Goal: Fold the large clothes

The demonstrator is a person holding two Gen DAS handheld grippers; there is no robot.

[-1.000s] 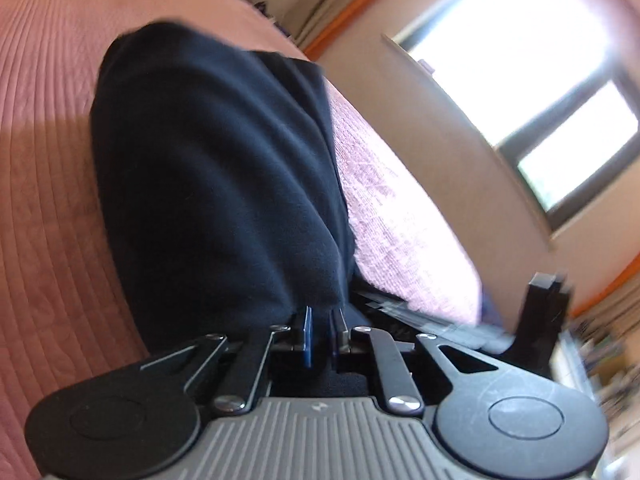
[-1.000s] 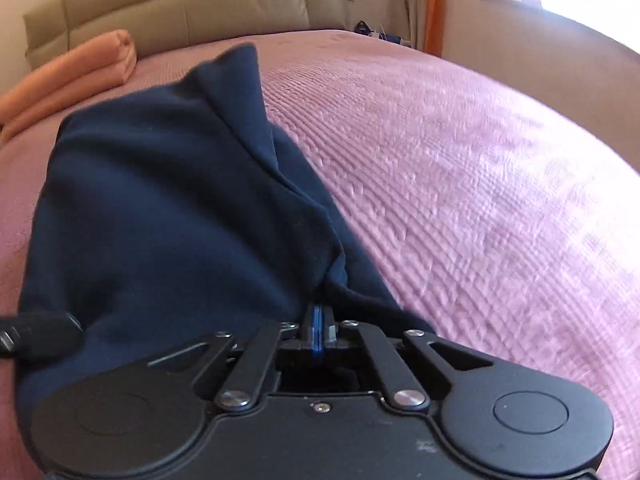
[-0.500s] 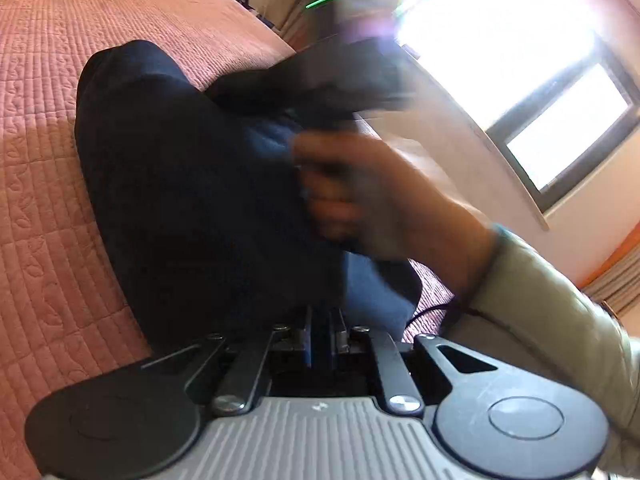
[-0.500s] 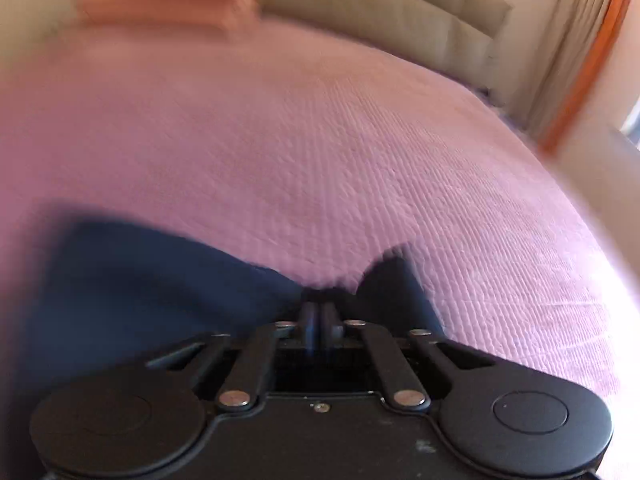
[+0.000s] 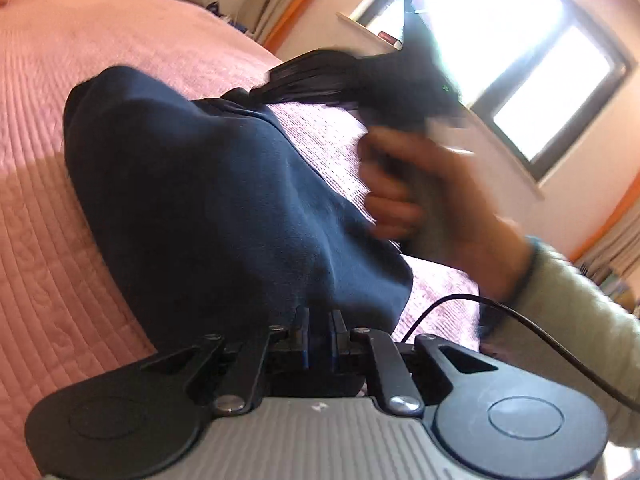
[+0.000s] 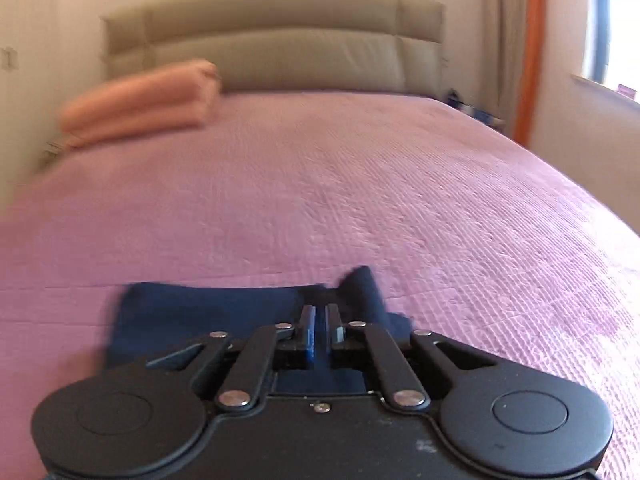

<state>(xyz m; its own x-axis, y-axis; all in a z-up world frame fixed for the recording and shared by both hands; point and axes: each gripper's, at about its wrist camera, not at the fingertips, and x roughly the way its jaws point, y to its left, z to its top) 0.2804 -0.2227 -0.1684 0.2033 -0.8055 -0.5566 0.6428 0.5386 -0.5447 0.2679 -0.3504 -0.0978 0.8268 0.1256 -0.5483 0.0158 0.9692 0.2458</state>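
A dark navy garment (image 5: 224, 208) lies bunched on a pink quilted bed (image 5: 48, 216), near the foot end. The left gripper (image 5: 319, 322) is clamped on the near edge of the cloth, its two pads pinching a fold between them. The right gripper (image 6: 319, 322) is also clamped on navy cloth, a corner of which pokes up just beyond its closed pads. In the left view the person's right hand (image 5: 424, 192), in a pale sleeve (image 5: 568, 320), carries that gripper above the garment on the right side, in front of a bright window (image 5: 520, 60); it is blurred, so the exact grip cannot be made out there.

The fold looks partly done: the garment is already narrowed into a long bundle, and one end seems to be on its way over the rest. Laying it flat and smoothing it are left.

Compared with a second ago, the right gripper has risen and swung toward the far end of the bed, so its view now shows mostly open bedspread, a folded peach blanket (image 6: 140, 104) and the headboard (image 6: 276, 48), where the garment had filled the picture. The left gripper has barely shifted.
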